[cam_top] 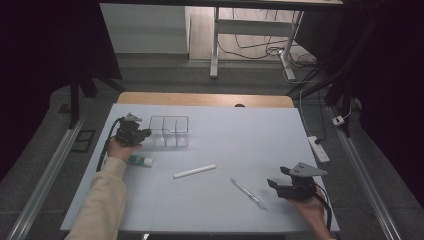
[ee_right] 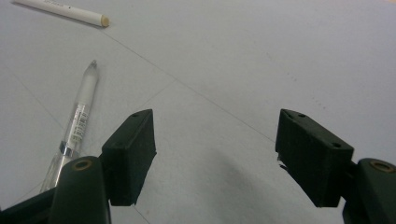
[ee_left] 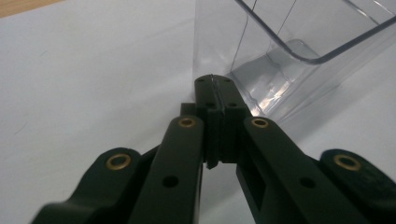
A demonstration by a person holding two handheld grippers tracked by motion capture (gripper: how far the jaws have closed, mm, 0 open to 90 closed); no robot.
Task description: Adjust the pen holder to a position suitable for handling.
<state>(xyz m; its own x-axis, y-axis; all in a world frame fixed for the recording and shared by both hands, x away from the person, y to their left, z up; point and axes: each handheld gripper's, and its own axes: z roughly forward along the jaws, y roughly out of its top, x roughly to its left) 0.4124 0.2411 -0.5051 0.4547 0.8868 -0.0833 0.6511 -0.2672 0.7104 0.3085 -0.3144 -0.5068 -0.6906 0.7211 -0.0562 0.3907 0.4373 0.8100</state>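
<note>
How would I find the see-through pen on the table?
Start at the pale table and go to the right gripper near its front edge. The clear pen lies just left of it. The white marker farther left is solid white; this pen is see-through.

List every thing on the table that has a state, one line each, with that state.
Left tongs: shut, nothing between them, tip at the organizer's outer wall.
Right tongs: open, empty, above bare table.
Clear organizer: upright, compartments empty.
Clear pen: lying flat, left of the right tongs.
White marker: lying flat, mid-table.
Small tube: lying on its side, beside the left hand.
</note>
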